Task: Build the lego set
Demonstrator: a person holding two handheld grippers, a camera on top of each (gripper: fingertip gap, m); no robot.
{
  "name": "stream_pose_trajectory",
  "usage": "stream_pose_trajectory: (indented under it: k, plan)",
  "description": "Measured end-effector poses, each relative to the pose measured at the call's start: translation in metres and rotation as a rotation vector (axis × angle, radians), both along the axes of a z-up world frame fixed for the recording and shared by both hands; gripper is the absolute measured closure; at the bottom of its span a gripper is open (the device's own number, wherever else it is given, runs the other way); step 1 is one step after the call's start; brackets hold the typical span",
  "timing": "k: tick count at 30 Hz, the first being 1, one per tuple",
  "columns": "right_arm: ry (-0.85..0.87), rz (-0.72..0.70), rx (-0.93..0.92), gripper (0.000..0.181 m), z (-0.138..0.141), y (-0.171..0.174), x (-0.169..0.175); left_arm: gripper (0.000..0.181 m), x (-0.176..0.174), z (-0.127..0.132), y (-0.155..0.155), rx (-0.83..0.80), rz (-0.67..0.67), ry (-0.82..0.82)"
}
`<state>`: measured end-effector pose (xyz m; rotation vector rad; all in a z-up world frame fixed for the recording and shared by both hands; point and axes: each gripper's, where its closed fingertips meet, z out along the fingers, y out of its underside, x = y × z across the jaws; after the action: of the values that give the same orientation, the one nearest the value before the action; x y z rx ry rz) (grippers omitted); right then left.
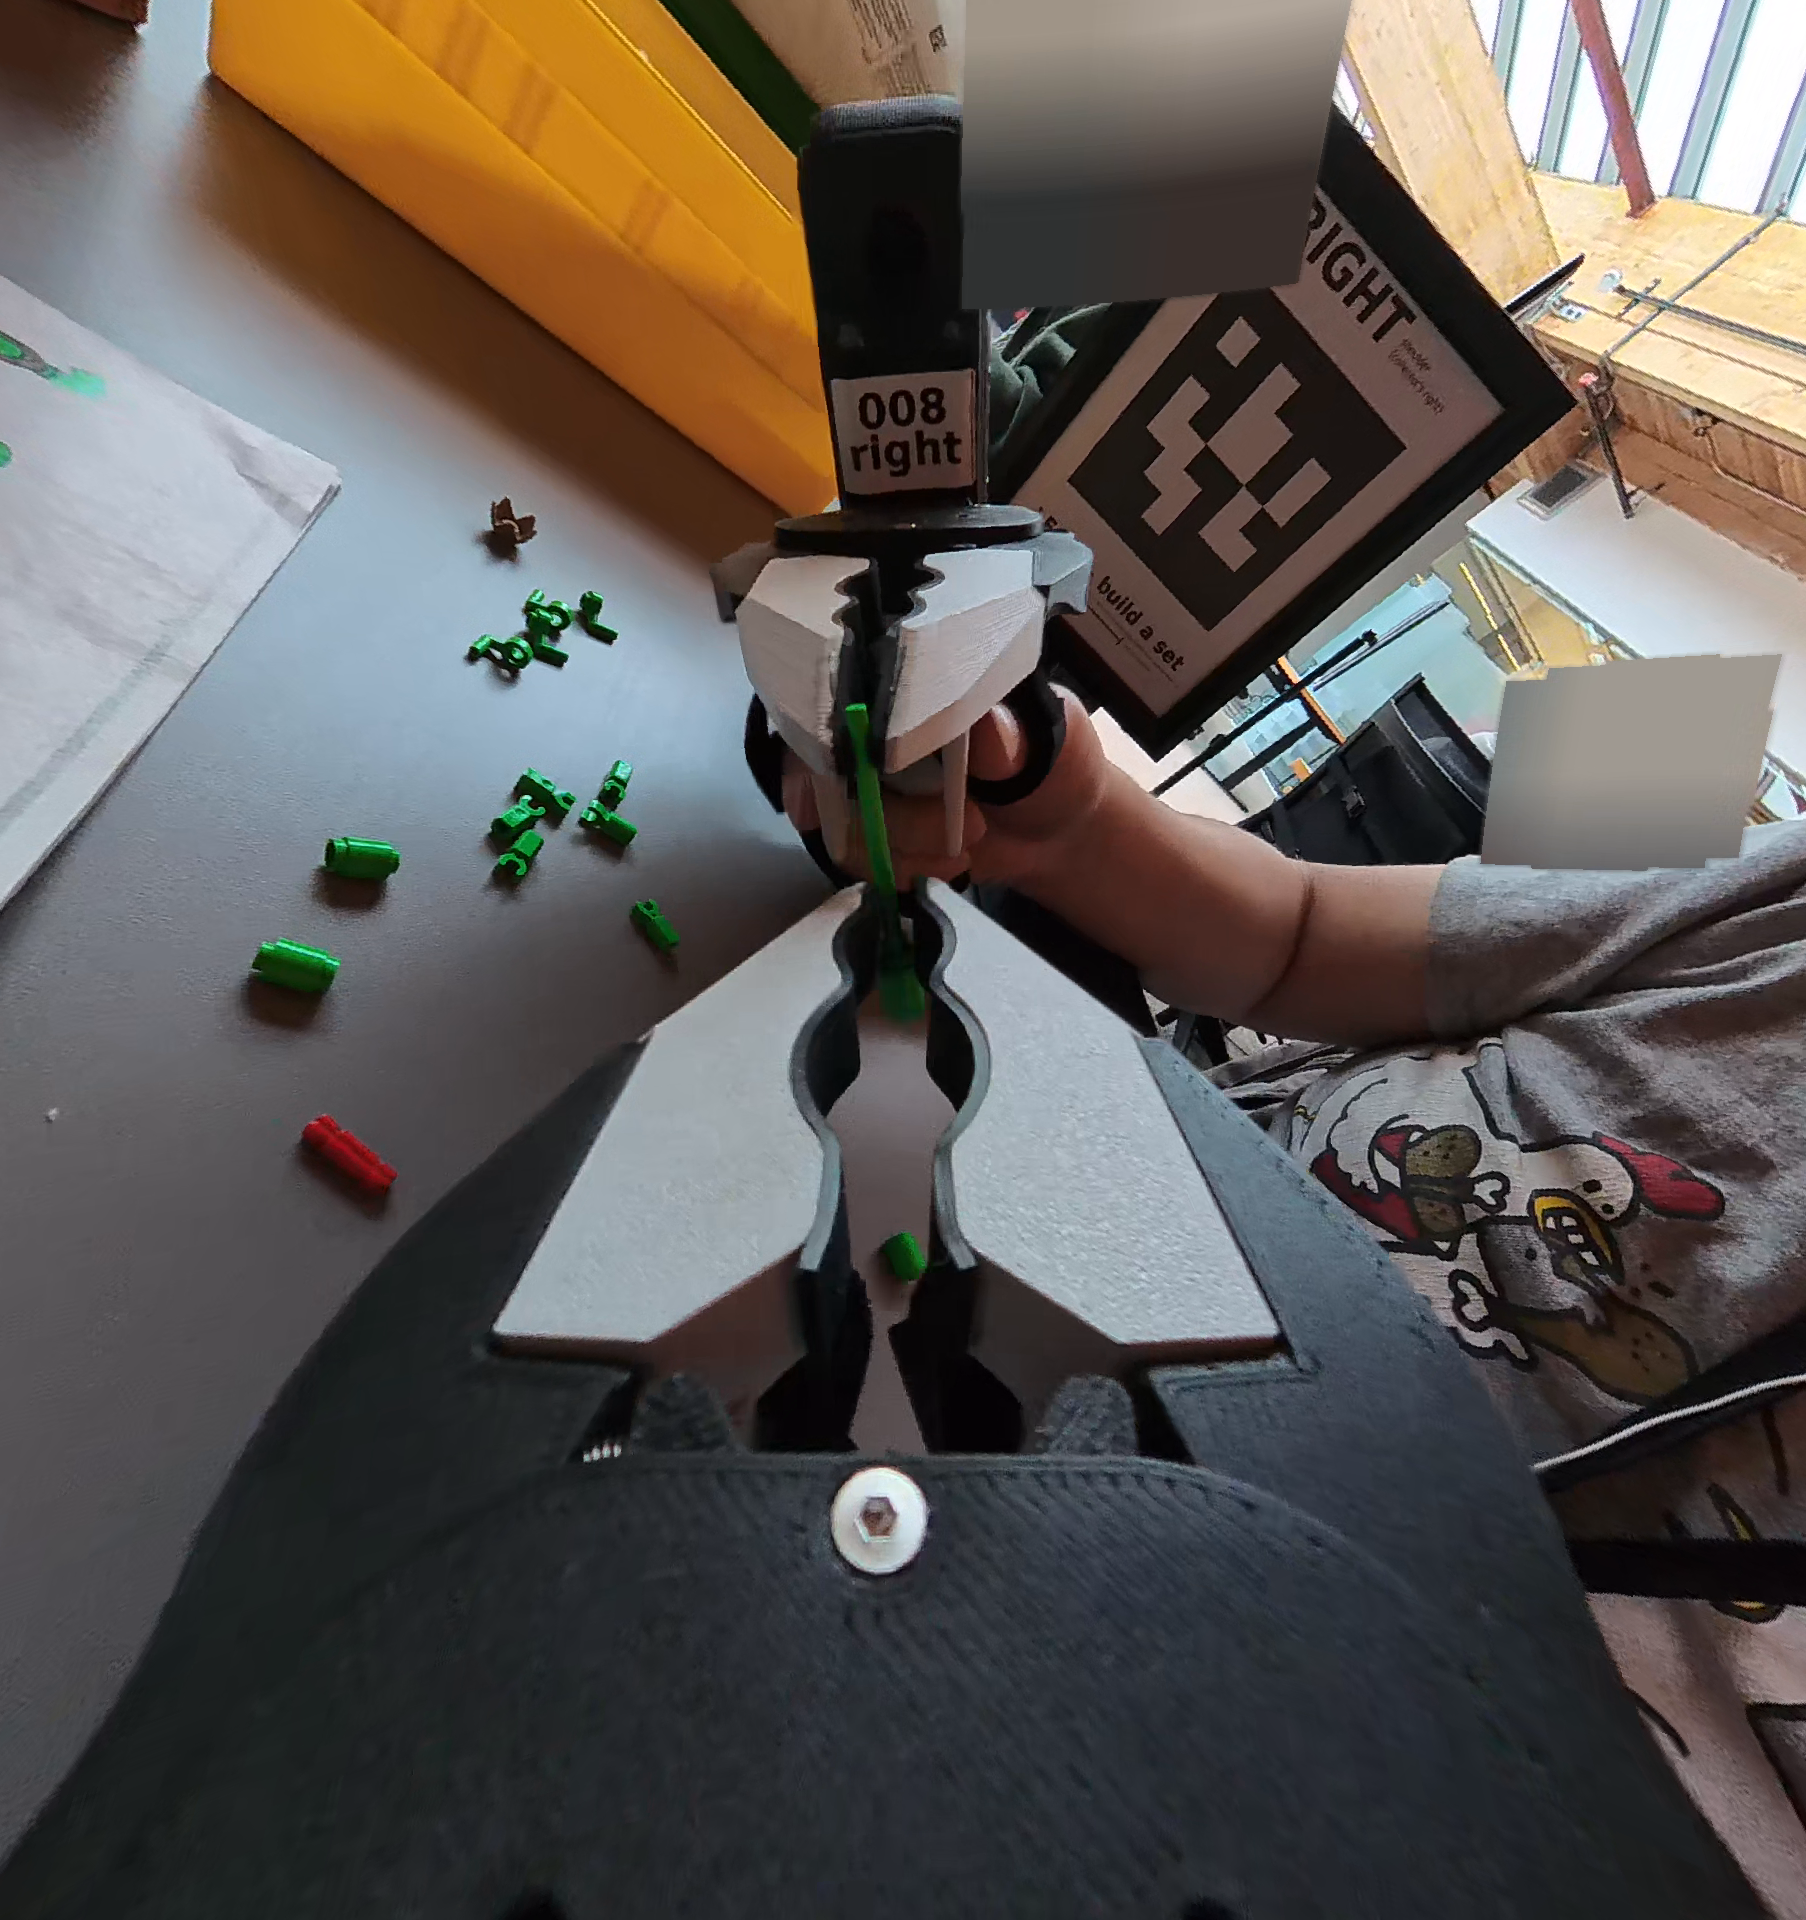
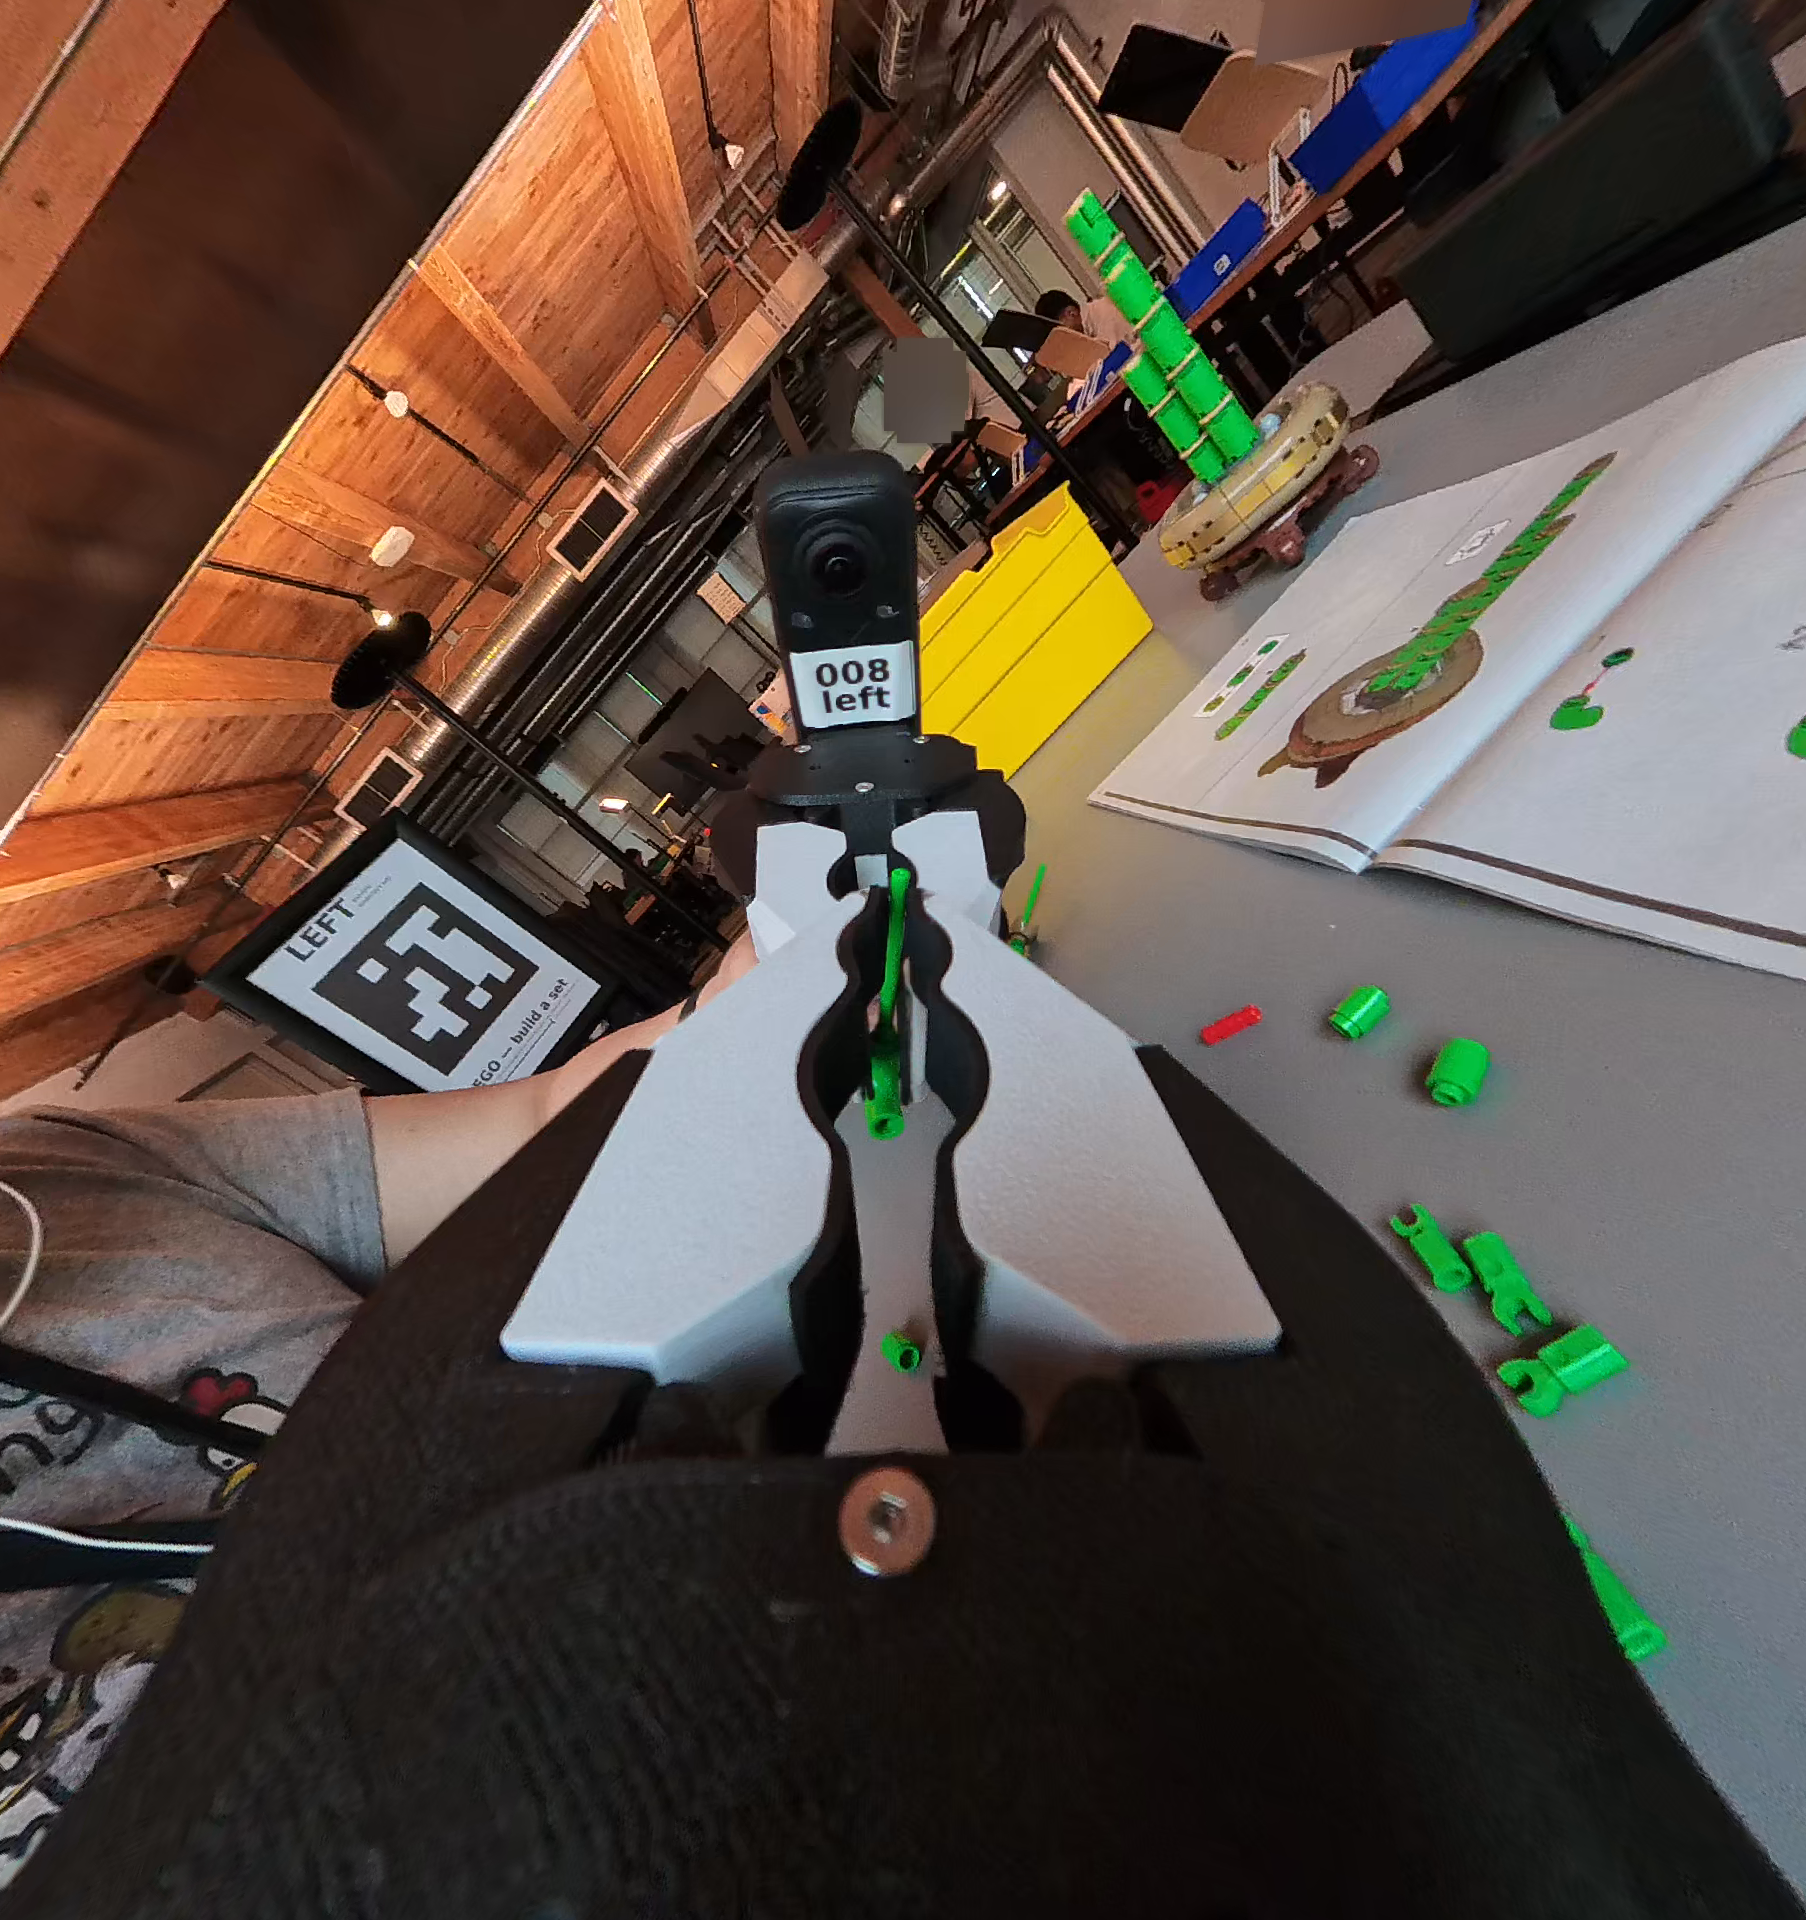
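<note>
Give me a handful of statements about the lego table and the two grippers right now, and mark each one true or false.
1. The left gripper and the right gripper both pinch the same thin green stem piece. True.
2. The small red pin lies loose on the table. True.
3. The instruction booklet is closed. False: it lies open.
4. The partly built green stalk model is held in a gripper. False: it stands on the table by the yellow bin.
</note>
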<state>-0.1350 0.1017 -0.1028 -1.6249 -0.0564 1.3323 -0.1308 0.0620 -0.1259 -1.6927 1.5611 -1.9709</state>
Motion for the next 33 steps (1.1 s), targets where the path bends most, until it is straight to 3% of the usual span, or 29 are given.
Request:
stream_pose_trajectory:
  k: [2, 4, 7, 10, 15, 21, 33]
  plan:
    - [-0.048, -0.06, 0.076, 0.17, 0.013, 0.001, 0.008, 0.178, 0.0, 0.002, 0.0, -0.007, -0.001, -0.003]
    - [-0.148, -0.155, 0.206, 0.156, 0.044, -0.005, 0.028, 0.178, -0.001, 0.002, 0.002, -0.002, 0.005, -0.002]
    - [-0.469, -0.425, 0.404, 0.156, 0.087, -0.03, 0.087, 0.178, -0.003, 0.006, 0.005, 0.004, 0.017, -0.01]
    - [-0.879, -0.636, 0.375, 0.164, 0.072, -0.046, 0.15, 0.178, -0.004, 0.009, 0.01, 0.033, 0.033, -0.015]
    - [-1.158, -0.51, 0.013, 0.162, -0.023, -0.043, 0.189, 0.178, -0.004, 0.009, 0.014, 0.048, 0.043, -0.011]
    - [-1.258, -0.285, -0.17, 0.154, -0.087, -0.029, 0.195, 0.178, -0.006, 0.005, 0.011, 0.043, 0.024, 0.008]
    - [-1.082, -0.197, -0.181, 0.166, -0.098, -0.021, 0.184, 0.178, -0.005, -0.001, 0.007, 0.051, -0.003, 0.038]
